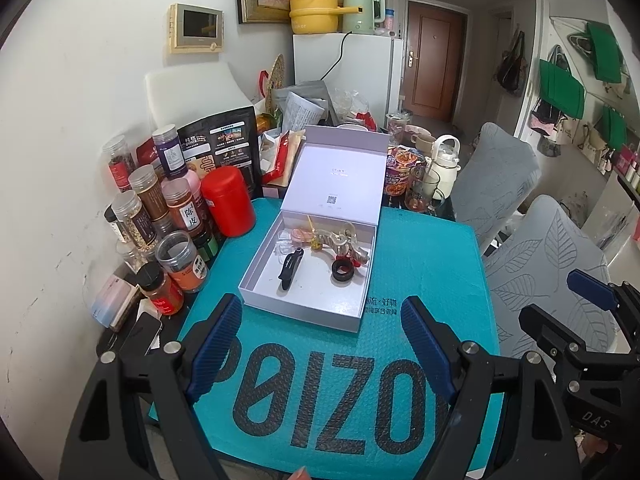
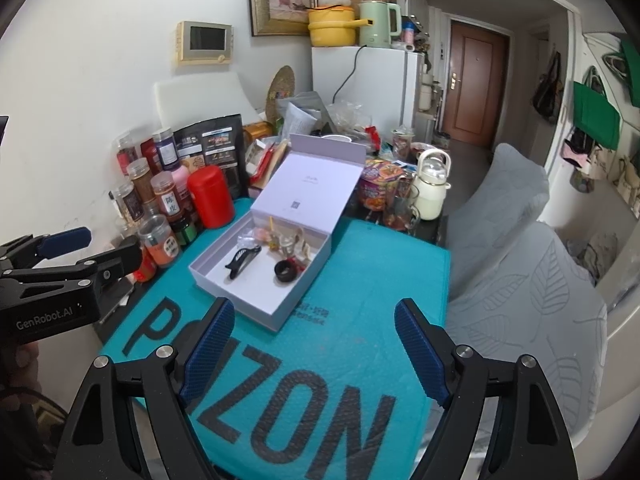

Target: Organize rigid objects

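The open white box sits on the teal mailer spread over the table, its lid hinged back and standing up behind it; inside lie a black hair clip, a black ring and, toward the far wall, a tangle of clear and pale small pieces that are too small to name. These look light, hard and smooth, so they would likely skate under a careless pinch. The clip seems best taken across its narrow body, the ring across its outer rim, while the clear pieces may be brittle and want a gentle squeeze. The box itself appears to be thin, stiff card, easy to nudge on the slick mailer. Both tools hover short of the box with nothing in them: the left hand-held gripper has its jaws spread wide, and so does the right hand-held gripper. The left wrist view looks almost squarely into the box and catches the right tool at its right edge; the right wrist view sees the box cornerwise, shows the left tool at its left edge, and shows more of the grey cushioned chairs beside the table.
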Available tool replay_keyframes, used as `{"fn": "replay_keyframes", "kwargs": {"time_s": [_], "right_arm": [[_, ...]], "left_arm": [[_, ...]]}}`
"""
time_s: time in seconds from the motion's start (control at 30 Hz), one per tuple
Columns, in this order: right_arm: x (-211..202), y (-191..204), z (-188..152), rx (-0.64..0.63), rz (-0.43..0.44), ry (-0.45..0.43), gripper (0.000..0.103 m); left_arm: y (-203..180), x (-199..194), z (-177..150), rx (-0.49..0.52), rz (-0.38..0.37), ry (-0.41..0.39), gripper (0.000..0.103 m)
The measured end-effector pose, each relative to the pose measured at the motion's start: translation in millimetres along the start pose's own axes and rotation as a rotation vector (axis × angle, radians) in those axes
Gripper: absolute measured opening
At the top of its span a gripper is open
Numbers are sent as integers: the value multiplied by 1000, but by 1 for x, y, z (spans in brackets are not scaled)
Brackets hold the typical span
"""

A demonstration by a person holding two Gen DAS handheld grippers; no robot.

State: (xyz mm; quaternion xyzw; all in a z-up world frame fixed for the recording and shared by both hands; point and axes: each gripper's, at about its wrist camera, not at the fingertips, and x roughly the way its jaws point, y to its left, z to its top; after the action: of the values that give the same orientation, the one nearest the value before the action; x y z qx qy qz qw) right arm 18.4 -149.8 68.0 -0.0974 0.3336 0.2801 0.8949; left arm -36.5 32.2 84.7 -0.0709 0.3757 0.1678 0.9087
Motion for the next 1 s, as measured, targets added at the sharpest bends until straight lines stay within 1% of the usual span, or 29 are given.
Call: {"fn": "replay_keyframes", "kwargs": {"time_s": [1.0], "right_arm": [[3, -2, -4, -2, -11, 9, 84]], "left_arm": [[-2, 1, -2, 17, -8, 9, 82]]}}
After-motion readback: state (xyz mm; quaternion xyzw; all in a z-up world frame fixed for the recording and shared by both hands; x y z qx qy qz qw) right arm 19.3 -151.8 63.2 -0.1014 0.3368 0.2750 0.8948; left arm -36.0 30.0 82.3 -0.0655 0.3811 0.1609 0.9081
